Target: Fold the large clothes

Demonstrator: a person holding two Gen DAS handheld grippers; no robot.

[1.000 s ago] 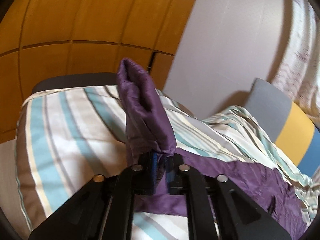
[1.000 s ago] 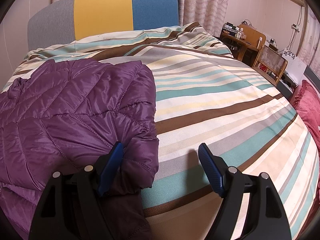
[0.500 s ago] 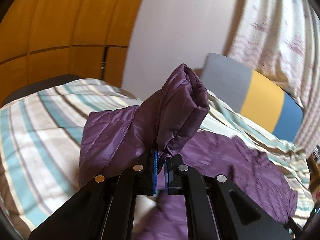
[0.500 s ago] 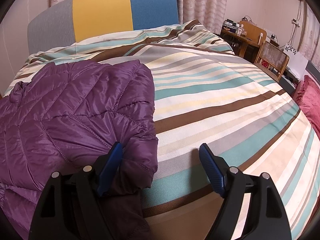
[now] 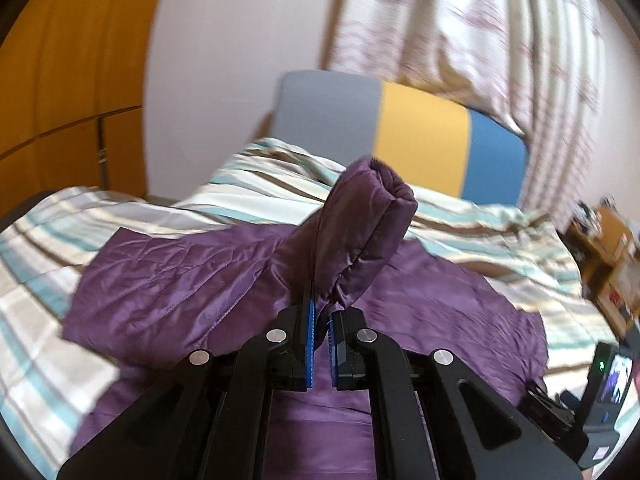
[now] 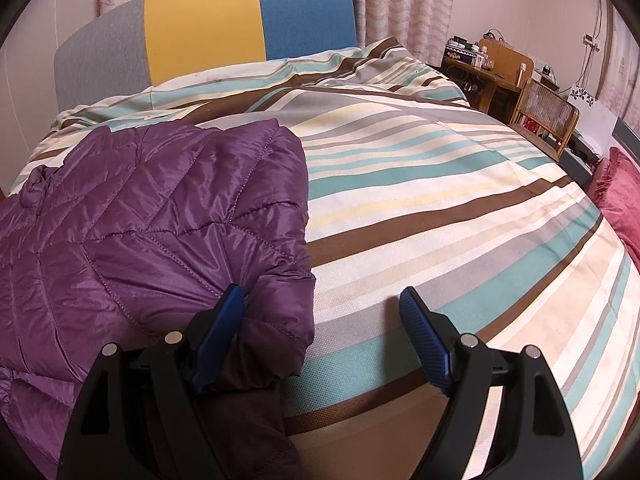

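**Left wrist view, L to R**
- Wood panelling: orange-brown, far left bkgd.
- Striped duvet: teal/brown/cream/grey bands, covers the bed.
- Purple jacket: quilted, shiny; body spread flat on duvet, reaching from left of the claw across to the right.
- Jacket sleeve: lifted clear of the body, standing up and tilted right, cuff end topmost, directly above and ahead of the claw tips.
- Left gripper: blue pads pinched together on the lower part of the sleeve; fabric sandwiched between them, only a thin gap showing.
- Headboard: grey/yellow/blue panels, behind sleeve.
- Curtain: pale, patterned, blurred, upper right.
- Small device w/ lit screen: lower right edge; what it is, can't tell.

**Right wrist view, L to R**
- Purple jacket: lies flat on left half of the bed, right edge running down toward the claw.
- Jacket corner: puffy folded bit at near edge, sits between the fingers but hugging the left one only.
- Right gripper: wide open, holds nothing; left pad touching the jacket corner, right pad well apart from it, over bare duvet.
- Striped duvet: fills mid and right.
- Headboard: top, behind bed.
- Wooden desk + chair: right bkgd, cluttered top.
- Red cushion: far right edge.
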